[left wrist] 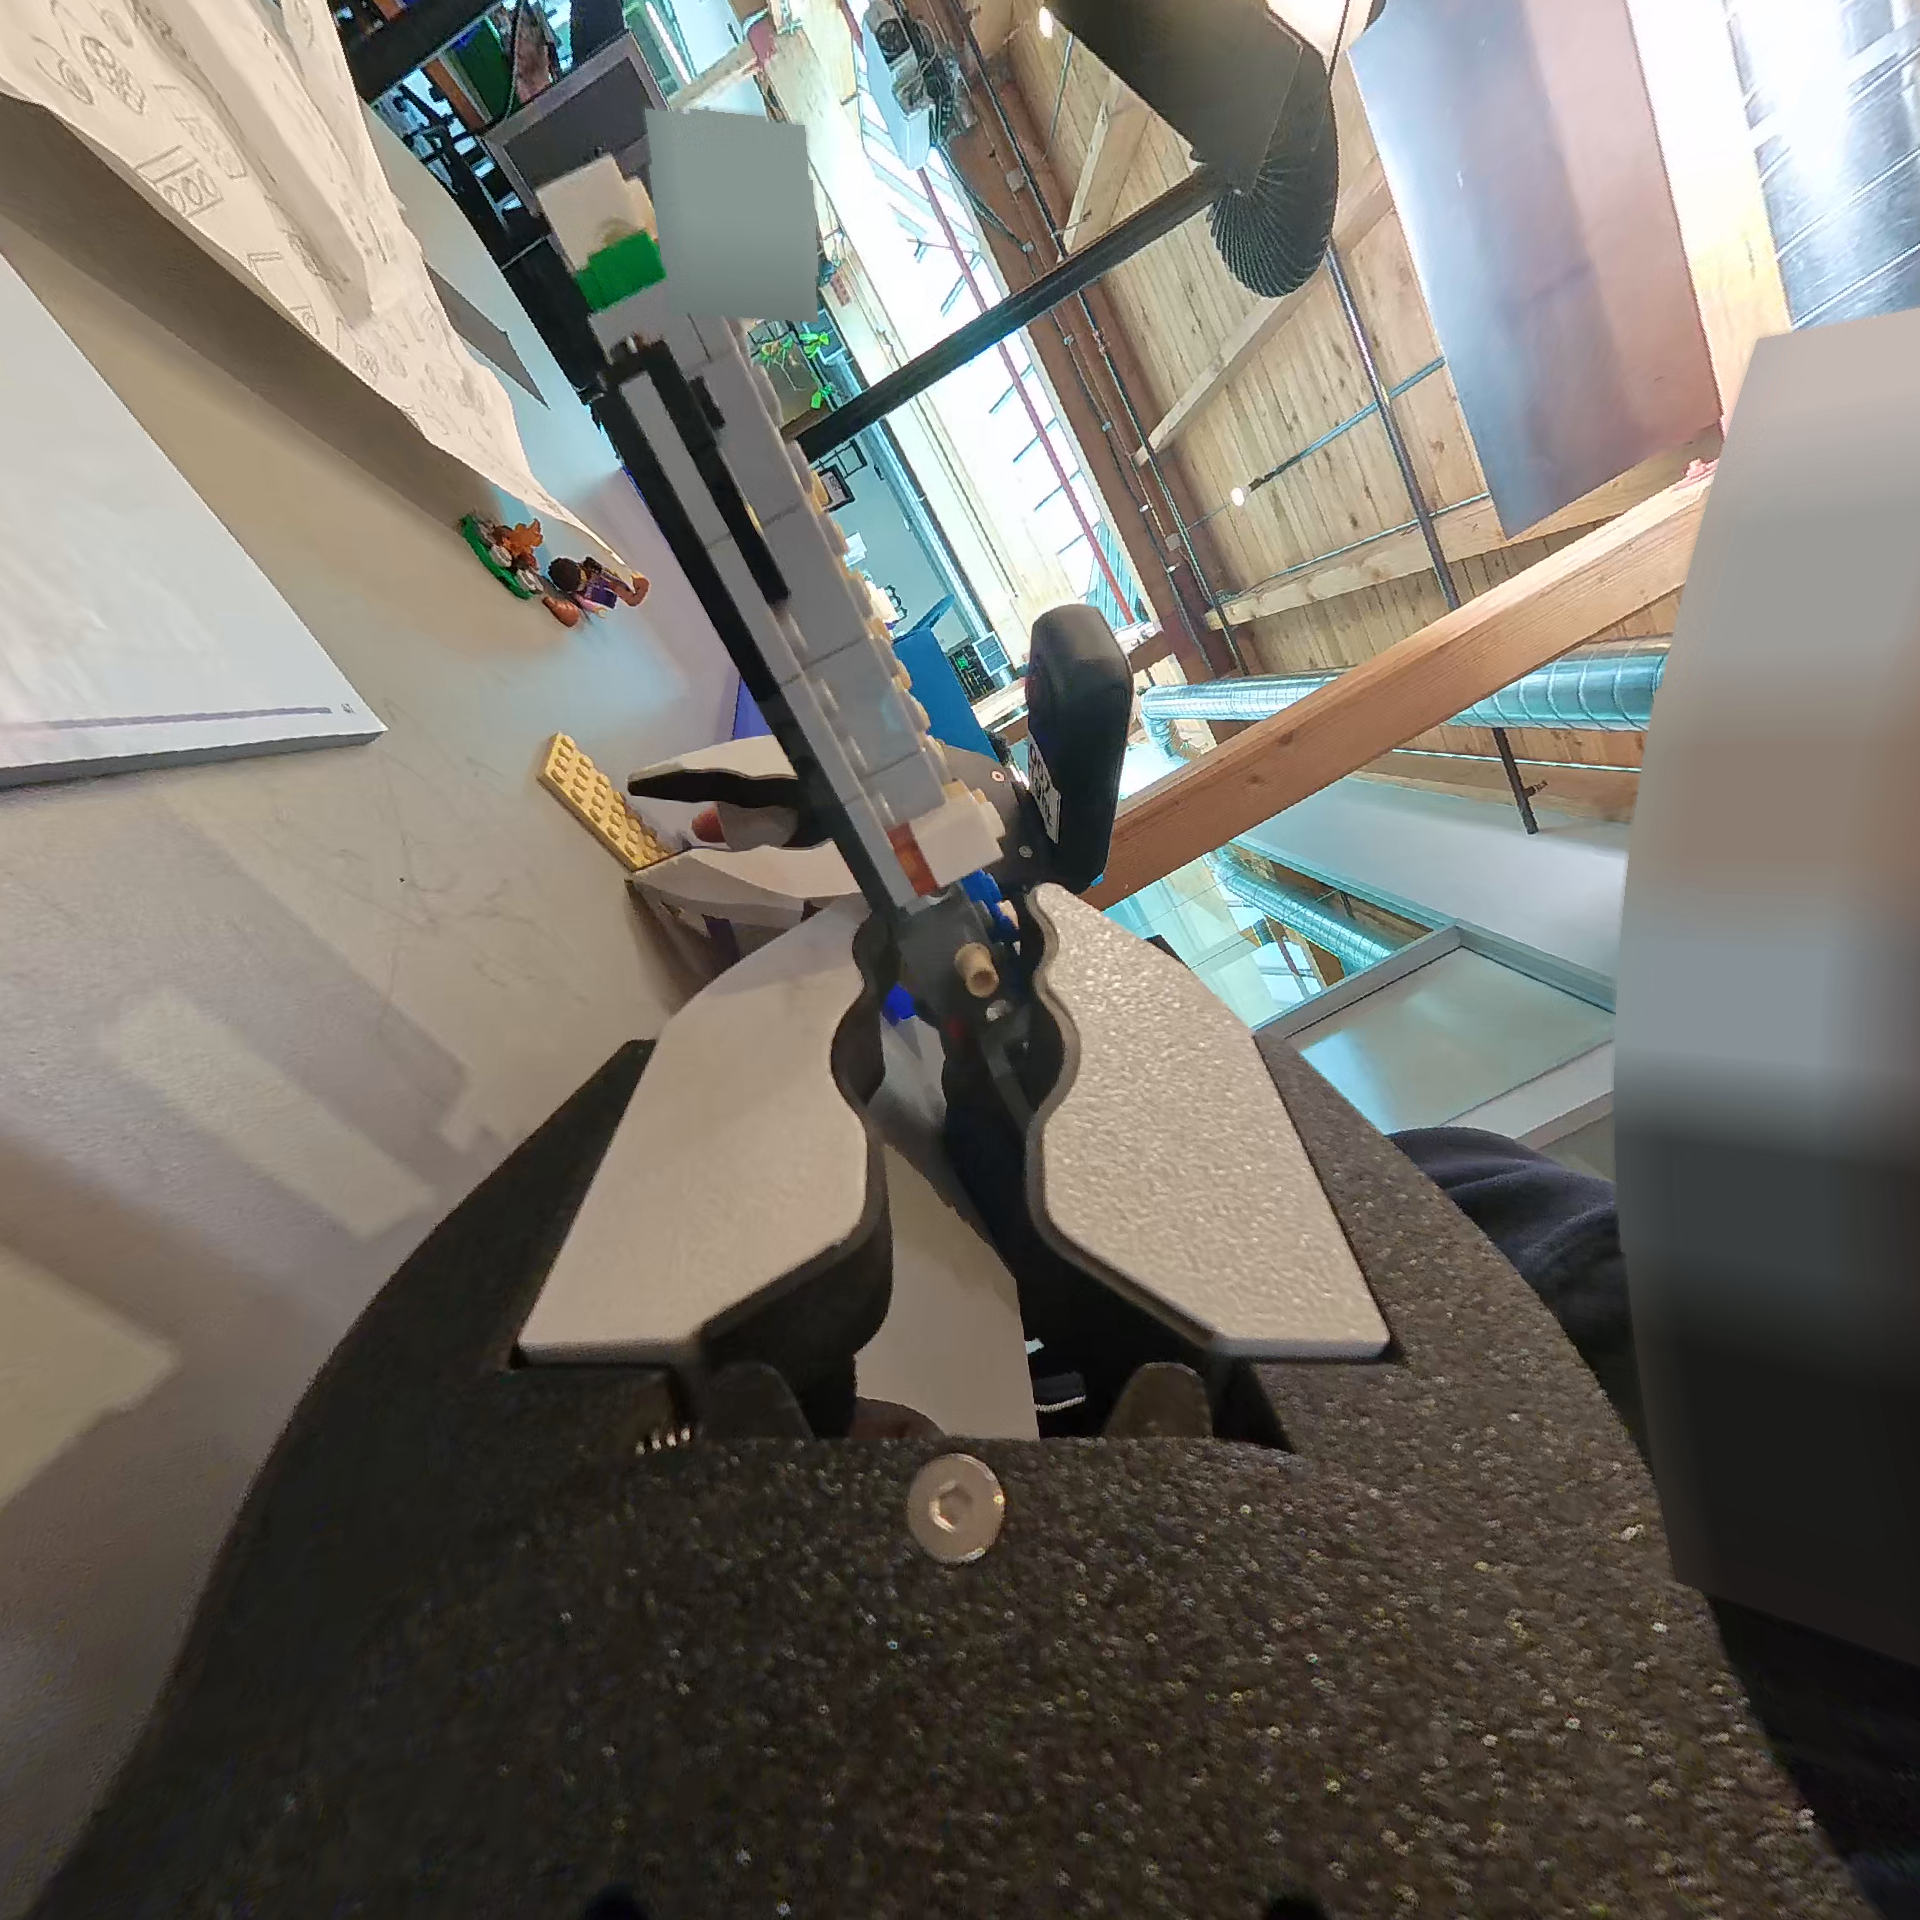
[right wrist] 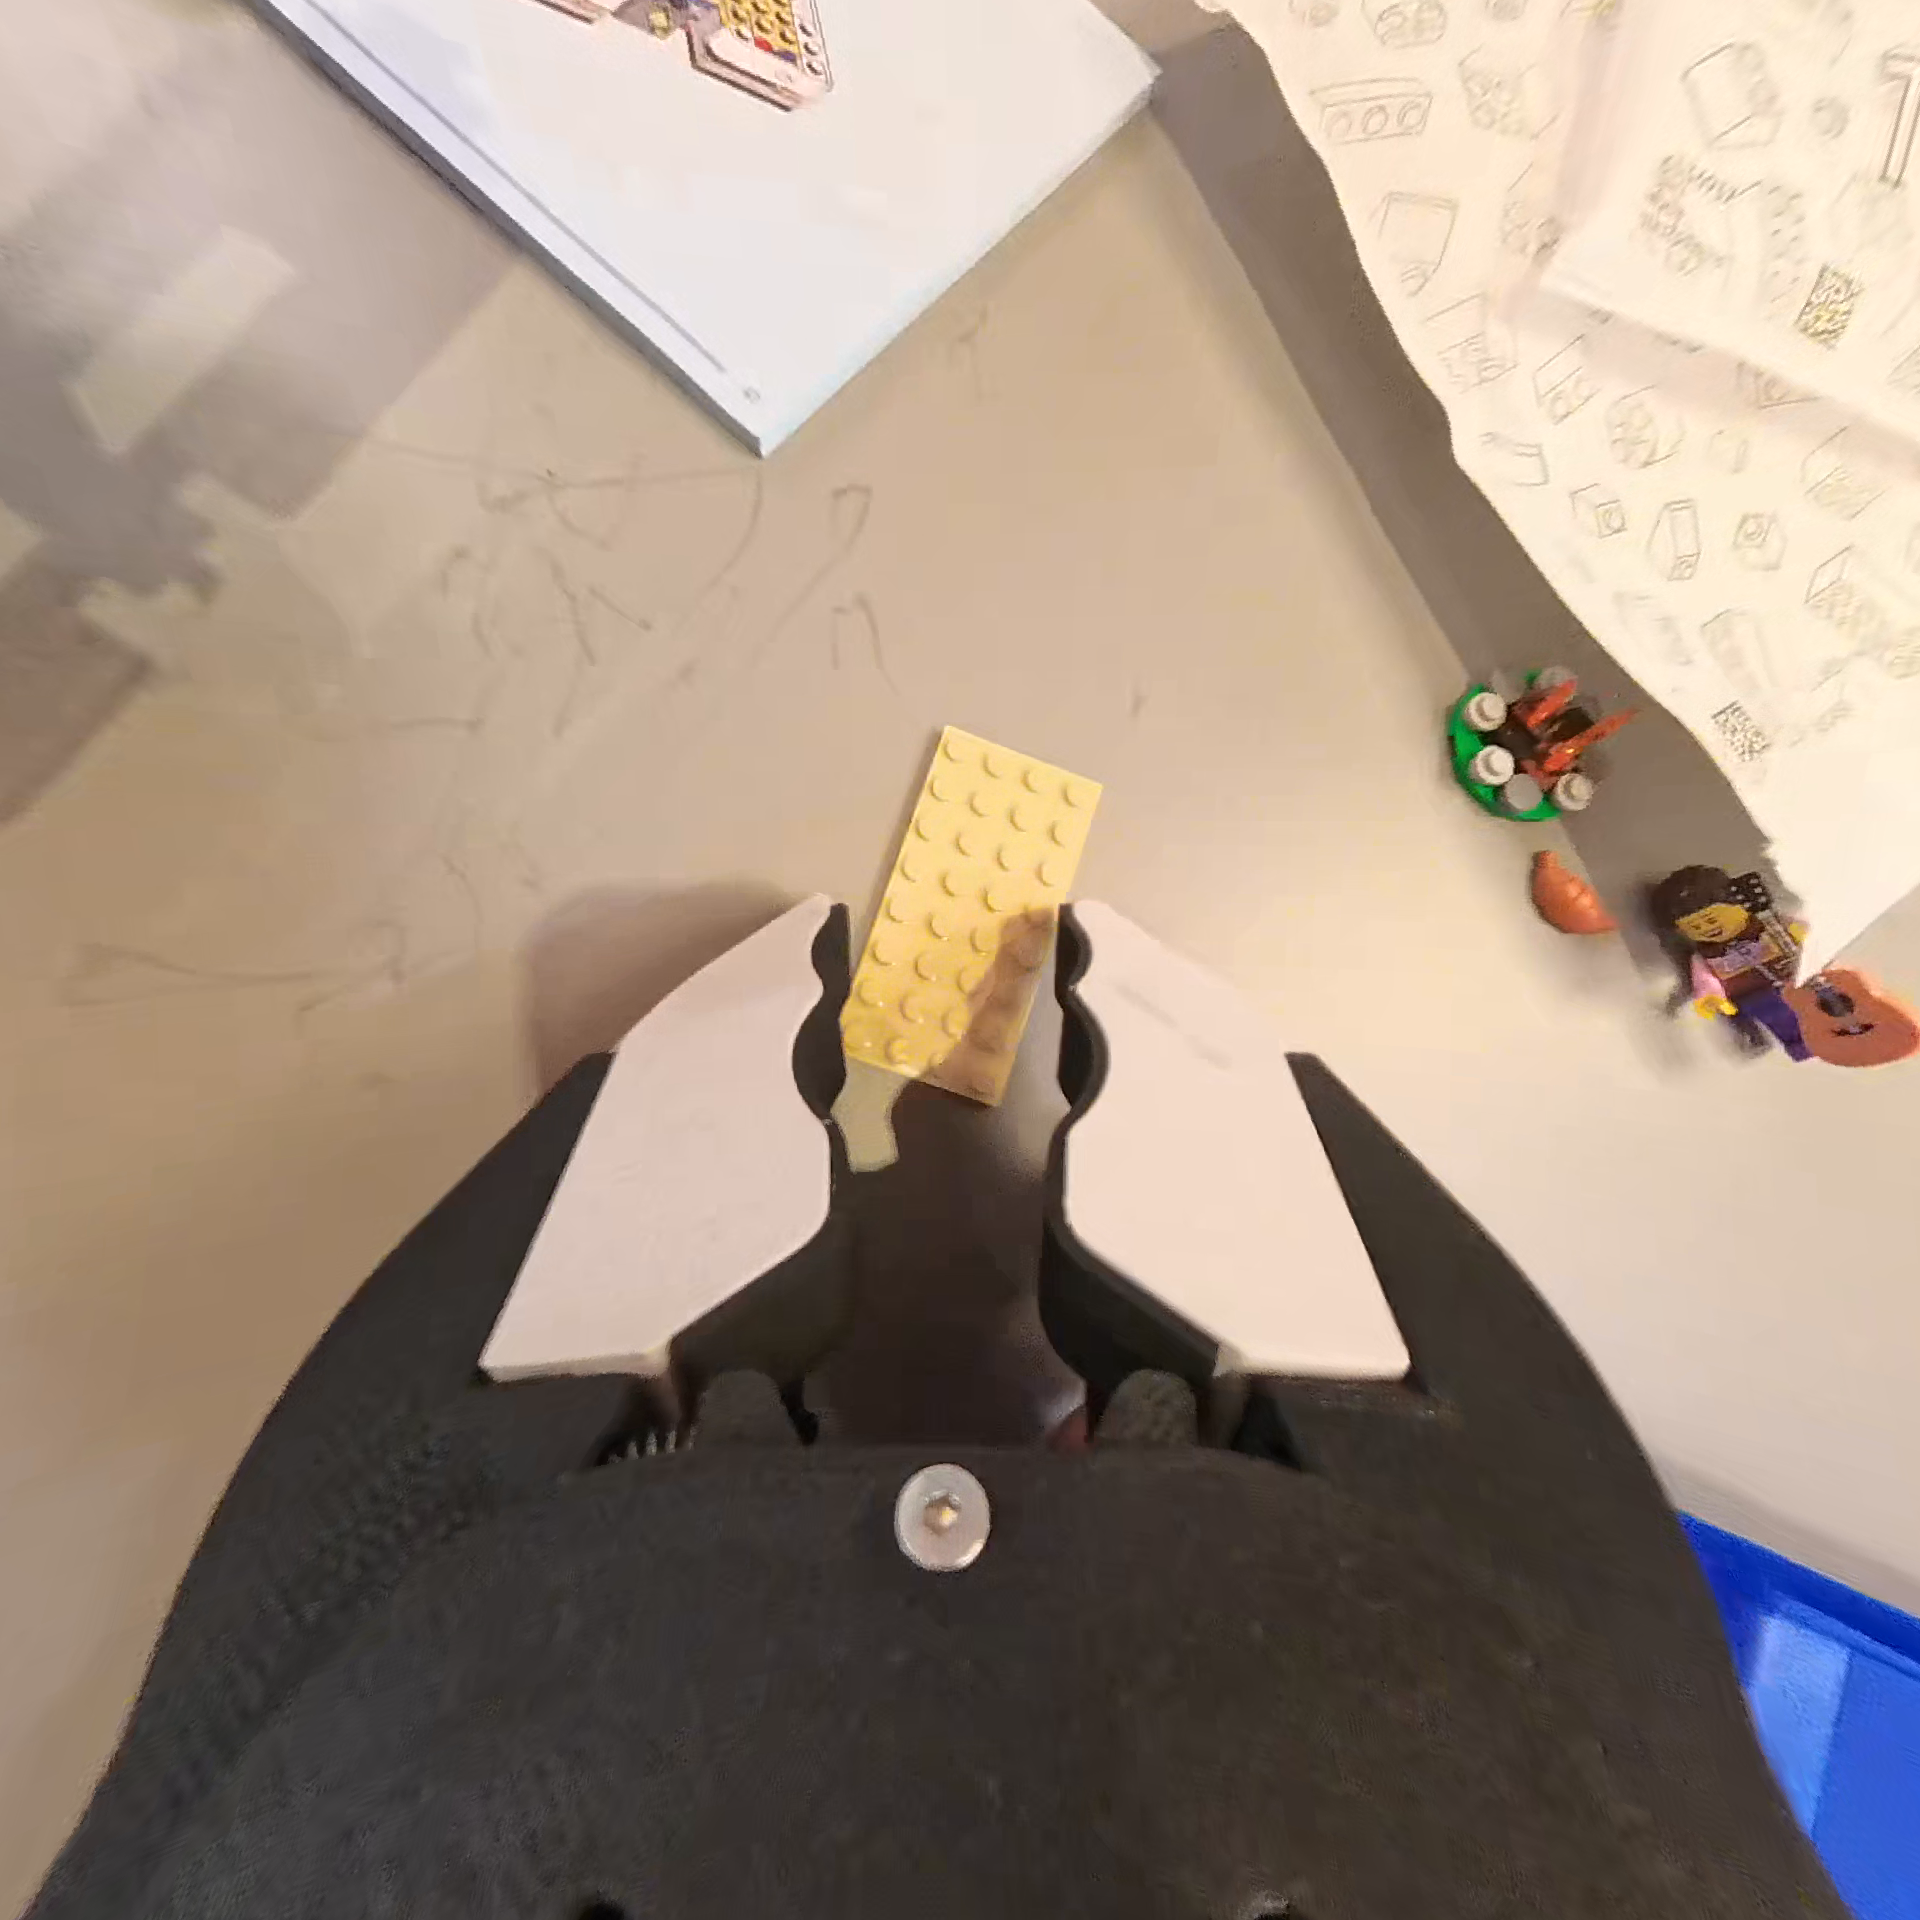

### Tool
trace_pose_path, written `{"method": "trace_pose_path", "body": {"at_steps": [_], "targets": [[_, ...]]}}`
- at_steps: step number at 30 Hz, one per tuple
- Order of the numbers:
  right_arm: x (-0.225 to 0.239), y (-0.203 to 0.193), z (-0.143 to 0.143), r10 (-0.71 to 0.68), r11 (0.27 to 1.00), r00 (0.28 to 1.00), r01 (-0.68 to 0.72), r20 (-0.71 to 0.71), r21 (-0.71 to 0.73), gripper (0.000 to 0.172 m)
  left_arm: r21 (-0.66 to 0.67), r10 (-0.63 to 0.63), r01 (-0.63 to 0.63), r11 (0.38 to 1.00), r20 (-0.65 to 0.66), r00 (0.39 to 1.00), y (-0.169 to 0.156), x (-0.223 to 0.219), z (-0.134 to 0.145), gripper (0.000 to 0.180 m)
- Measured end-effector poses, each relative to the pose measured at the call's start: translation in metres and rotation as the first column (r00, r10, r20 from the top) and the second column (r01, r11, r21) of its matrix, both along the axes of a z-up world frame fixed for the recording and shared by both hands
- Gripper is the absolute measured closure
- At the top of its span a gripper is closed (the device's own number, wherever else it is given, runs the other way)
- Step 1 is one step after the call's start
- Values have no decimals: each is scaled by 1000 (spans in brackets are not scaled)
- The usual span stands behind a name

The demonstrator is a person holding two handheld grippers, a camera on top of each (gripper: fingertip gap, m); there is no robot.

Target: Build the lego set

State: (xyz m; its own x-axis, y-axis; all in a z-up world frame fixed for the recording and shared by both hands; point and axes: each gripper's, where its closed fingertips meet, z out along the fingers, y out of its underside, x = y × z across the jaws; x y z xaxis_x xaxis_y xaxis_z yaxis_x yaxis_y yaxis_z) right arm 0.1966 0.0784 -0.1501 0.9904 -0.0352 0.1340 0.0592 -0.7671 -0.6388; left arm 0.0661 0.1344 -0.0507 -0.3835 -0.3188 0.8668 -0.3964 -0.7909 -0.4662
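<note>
open tabletop (right wrist: 436, 748) left | right crowded: minifigure (right wrist: 1725, 956), green disc (right wrist: 1517, 748), paper sheet (right wrist: 1662, 312)

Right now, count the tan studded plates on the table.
1: the tan plate lies flat on the table, its near end between the right gripper's open fingers. More may be out of view.

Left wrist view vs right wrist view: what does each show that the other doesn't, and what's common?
Left wrist view only: the left gripper shut on a long grey and black brick assembly, with wooden beams and metal ducts behind.

Right wrist view only: a blue bin corner and the booklet's printed cover.

Both: the tan studded plate lying between the right gripper's open fingers, no contact visible; the minifigure with guitar; the green round piece; the patterned paper sheet; the grey table.
</note>
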Motion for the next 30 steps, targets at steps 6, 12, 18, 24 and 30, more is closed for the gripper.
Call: {"method": "trace_pose_path", "body": {"at_steps": [6, 12, 18, 24, 30], "targets": [[3, -2, -1, -14, 1000, 1000, 14, -8, -14, 149, -14, -15, 15, 1000, 3, 1000, -4, -1, 1, 158], [1, -1, 5, 18, 1000, 998, -16, -59, 19, 162, -35, -49, 49, 998, 8, 999, -11, -2, 1, 158], [1, -3, 16, 44, 998, 998, -42, -43, 44, 151, -14, -60, 60, 998, 13, 998, -16, -2, 2, 158], [8, -14, 10, -7, 1000, 997, 7, -79, -1, 136, -8, -57, 57, 998, 12, 998, -16, -2, 1, 158], [-9, -17, -1, -68, 997, 995, 65, -68, -48, 134, -6, -58, 58, 998, 10, 998, -17, -2, 1, 158]]}}
